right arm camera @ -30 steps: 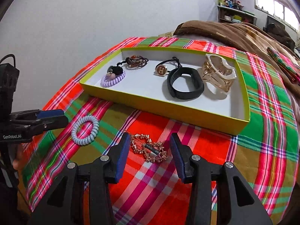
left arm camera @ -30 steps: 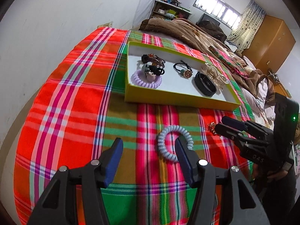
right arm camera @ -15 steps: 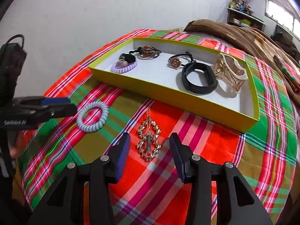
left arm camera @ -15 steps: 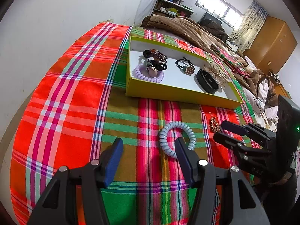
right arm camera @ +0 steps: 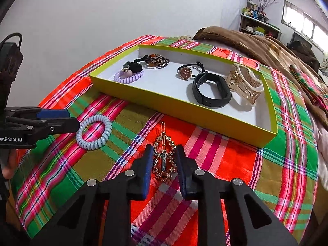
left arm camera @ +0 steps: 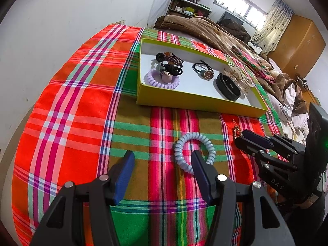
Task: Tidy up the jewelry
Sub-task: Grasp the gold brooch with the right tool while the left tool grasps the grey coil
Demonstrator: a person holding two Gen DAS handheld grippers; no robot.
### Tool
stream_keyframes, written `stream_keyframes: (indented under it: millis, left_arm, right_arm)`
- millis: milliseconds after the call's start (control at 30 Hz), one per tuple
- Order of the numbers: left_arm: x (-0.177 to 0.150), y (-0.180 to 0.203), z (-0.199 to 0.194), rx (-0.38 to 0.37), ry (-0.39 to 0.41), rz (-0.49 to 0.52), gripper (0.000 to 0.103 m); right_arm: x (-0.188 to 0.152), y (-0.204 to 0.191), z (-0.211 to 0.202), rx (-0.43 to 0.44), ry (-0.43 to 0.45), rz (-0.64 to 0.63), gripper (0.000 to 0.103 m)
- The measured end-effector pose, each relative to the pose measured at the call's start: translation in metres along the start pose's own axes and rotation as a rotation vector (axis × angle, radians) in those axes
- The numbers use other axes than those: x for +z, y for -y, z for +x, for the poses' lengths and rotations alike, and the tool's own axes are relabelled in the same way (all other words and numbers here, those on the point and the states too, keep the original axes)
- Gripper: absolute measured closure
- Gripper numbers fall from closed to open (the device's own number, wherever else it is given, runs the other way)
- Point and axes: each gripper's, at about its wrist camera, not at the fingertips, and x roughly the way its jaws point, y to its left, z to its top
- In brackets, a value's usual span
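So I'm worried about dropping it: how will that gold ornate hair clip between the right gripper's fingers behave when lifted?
The gold hair clip looks like thin openwork metal, so probably stiff and light. It lies flat on the plaid cloth, so the right gripper pinches only its thin edges; it could slip or pivot. Its beaded rim may catch on the fabric.

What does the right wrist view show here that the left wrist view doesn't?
Right wrist only: the right gripper closing around the ornate gold hair clip, seen whole.
Left wrist only: the left gripper open, one finger overlapping the blue spiral hair tie; a wooden wardrobe.
Both: the yellow tray with a purple spiral tie, black band and claw clip.
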Motion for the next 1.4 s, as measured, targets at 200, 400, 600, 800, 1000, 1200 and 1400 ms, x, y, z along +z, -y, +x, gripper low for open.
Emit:
stream_keyframes:
  millis: [200,400,600,800,1000,1200,1400]
  left_arm:
    - [0.000,0.003,0.002,0.000,-0.005,0.011,0.044]
    - [0.000,0.005,0.003,0.006,-0.010,0.016,0.044]
    - [0.001,0.008,0.005,0.027,-0.002,0.012,0.044]
    - [0.003,0.018,0.010,0.101,-0.001,0.069,0.050]
    - [0.004,0.029,0.016,0.168,0.001,0.143,0.050]
    - [0.001,0.036,0.017,0.202,0.002,0.196,0.057]
    - [0.001,0.040,0.015,0.188,0.000,0.203,0.084]
  right_arm:
    - [-0.001,0.004,-0.006,-0.001,0.025,0.021,0.089]
    - [-0.001,0.005,-0.007,-0.001,0.032,0.024,0.089]
    - [-0.003,0.004,-0.013,0.000,0.053,0.024,0.089]
    - [-0.005,0.009,-0.018,0.007,0.067,0.052,0.089]
    - [-0.007,0.013,-0.022,0.010,0.080,0.071,0.089]
    - [-0.008,0.016,-0.027,0.010,0.093,0.087,0.089]
    - [-0.010,0.017,-0.030,0.009,0.100,0.095,0.089]
